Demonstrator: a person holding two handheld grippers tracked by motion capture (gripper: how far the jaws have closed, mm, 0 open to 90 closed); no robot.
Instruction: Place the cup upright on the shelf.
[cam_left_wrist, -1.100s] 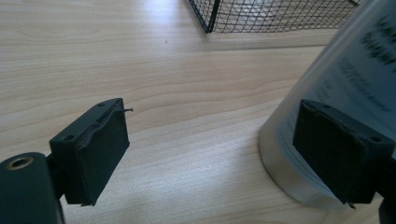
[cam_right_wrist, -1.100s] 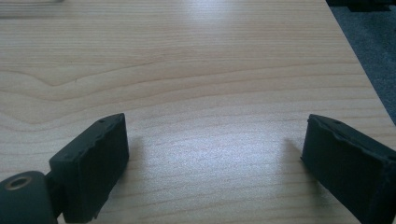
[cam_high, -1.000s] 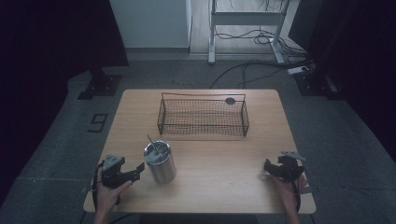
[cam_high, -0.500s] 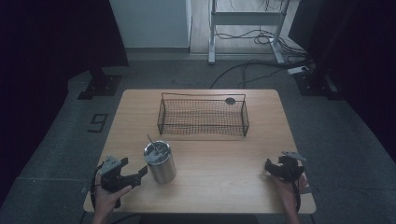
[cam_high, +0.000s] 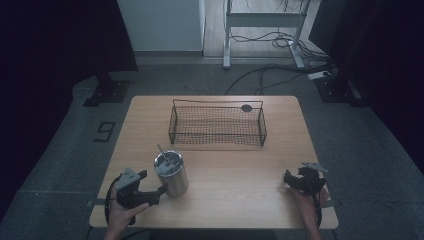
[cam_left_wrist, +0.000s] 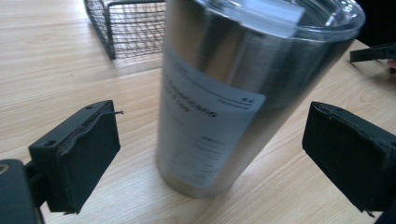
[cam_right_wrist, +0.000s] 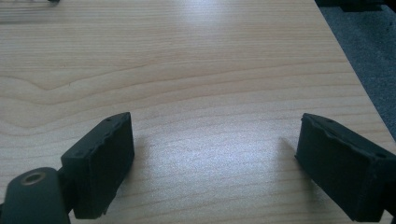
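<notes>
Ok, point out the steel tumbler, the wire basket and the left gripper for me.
steel tumbler (cam_high: 171, 174), high view, side wall.
wire basket (cam_high: 217, 126), high view, mesh floor.
left gripper (cam_left_wrist: 210, 154), left gripper view, midway between its open pads.

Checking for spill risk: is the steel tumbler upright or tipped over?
Upright. The steel tumbler stands on its base on the table, its clear lid on top, between the open jaws of the left hand-held gripper.

Glossy steel tumbler (cam_left_wrist: 224, 93), wood table (cam_right_wrist: 196, 70)

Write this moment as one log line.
left hand-held gripper: open, around steel cup, no contact | right hand-held gripper: open, over table
</notes>
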